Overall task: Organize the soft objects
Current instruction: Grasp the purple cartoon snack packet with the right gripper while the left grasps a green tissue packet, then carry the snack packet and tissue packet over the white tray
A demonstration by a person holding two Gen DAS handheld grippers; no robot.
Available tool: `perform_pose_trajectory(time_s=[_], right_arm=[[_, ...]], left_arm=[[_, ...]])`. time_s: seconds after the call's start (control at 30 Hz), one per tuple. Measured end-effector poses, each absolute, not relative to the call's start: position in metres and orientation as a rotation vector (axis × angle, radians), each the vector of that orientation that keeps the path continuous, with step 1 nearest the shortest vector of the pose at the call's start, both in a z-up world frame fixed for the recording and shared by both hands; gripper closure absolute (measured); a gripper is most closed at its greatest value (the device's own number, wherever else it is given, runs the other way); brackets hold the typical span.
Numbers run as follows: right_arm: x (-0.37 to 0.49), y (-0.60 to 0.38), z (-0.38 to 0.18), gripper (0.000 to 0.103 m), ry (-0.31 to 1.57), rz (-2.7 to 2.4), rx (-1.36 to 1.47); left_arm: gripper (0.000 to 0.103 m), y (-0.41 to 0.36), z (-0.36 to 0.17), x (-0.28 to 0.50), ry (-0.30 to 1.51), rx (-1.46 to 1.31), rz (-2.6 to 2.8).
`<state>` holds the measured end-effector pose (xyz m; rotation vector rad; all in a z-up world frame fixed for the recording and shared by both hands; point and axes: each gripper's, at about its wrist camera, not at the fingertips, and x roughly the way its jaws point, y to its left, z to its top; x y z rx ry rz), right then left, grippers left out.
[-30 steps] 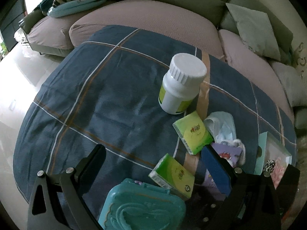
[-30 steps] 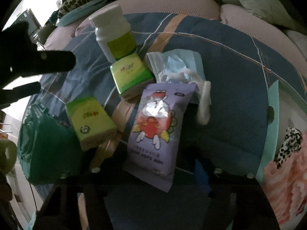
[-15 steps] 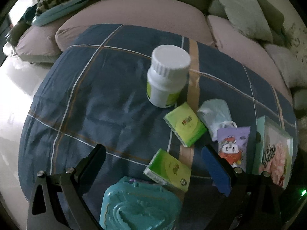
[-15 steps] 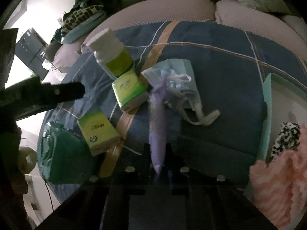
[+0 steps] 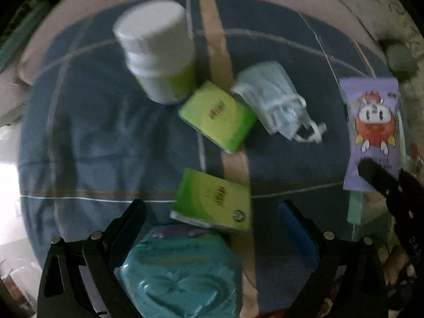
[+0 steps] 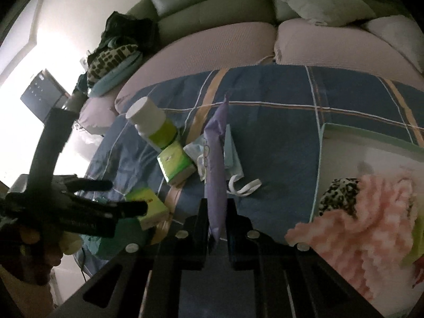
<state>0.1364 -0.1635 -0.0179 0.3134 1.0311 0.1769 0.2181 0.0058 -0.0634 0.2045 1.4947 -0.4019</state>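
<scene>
Living room — sofa [image 6: 228, 37], cushions [image 6: 318, 2]

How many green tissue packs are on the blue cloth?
2. One green tissue pack lies beside the white bottle; the other green pack lies nearer, by the teal case. None seems hidden.

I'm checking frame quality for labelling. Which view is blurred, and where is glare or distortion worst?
Left wrist view: motion-blurred, worst on the white bottle and face mask, dim overall. Right wrist view: sharper, but the window is blown out at left; fisheye bends the sofa edges.
</scene>
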Motion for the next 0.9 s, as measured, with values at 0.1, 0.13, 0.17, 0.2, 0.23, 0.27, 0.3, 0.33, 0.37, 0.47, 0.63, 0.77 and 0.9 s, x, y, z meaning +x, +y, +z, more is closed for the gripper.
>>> perform_pose_trajectory(time_s=[0.1, 0.13, 0.17, 0.2, 0.23, 0.27, 0.3, 0.33, 0.37, 0.47, 0.63, 0.77, 0.9], right_arm=[[0.135, -0.167, -0.018, 0.090, 1.036, 0.164, 0.330], [0.134, -0.169, -0.017, 0.090, 1.033, 0.161, 0.332], [0.131, -0.172, -0.016, 0.090, 1.031, 0.158, 0.335], [0.129, -0.175, -0.015, 0.090, 1.028, 0.156, 0.337], [0.129, -0.177, -0.014, 0.090, 1.024, 0.154, 0.342], [0.129, -0.178, -0.014, 0.090, 1.023, 0.152, 0.344], [0.129, -0.179, -0.014, 0.090, 1.022, 0.150, 0.348], [0.129, -0.180, -0.015, 0.090, 1.022, 0.149, 0.352], [0.129, -0.181, -0.015, 0.090, 1.021, 0.147, 0.357], [0.129, -0.187, -0.013, 0.090, 1.014, 0.138, 0.373], [0.127, -0.197, -0.010, 0.090, 0.998, 0.122, 0.397], [0.125, -0.205, -0.006, 0.090, 0.977, 0.104, 0.419], [0.120, -0.217, 0.003, 0.090, 0.943, 0.078, 0.443]], left_arm=[[0.004, -0.006, -0.076, 0.219, 1.537, 0.327, -0.393], [0.004, -0.009, -0.078, 0.219, 1.542, 0.359, -0.394], [0.004, -0.011, -0.080, 0.220, 1.549, 0.383, -0.395], [0.004, -0.013, -0.082, 0.221, 1.556, 0.400, -0.399], [0.004, -0.014, -0.082, 0.222, 1.561, 0.411, -0.400], [0.004, -0.015, -0.083, 0.222, 1.560, 0.426, -0.395], [0.005, -0.018, -0.083, 0.223, 1.558, 0.441, -0.393], [0.010, -0.020, -0.082, 0.222, 1.554, 0.458, -0.395], [0.016, -0.024, -0.082, 0.224, 1.553, 0.464, -0.396], [0.037, -0.027, -0.082, 0.225, 1.560, 0.439, -0.397], [0.037, -0.026, -0.082, 0.223, 1.532, 0.416, -0.392], [0.037, -0.026, -0.058, 0.219, 1.461, 0.345, -0.430], [0.037, -0.031, -0.038, 0.213, 1.399, 0.319, -0.440]])
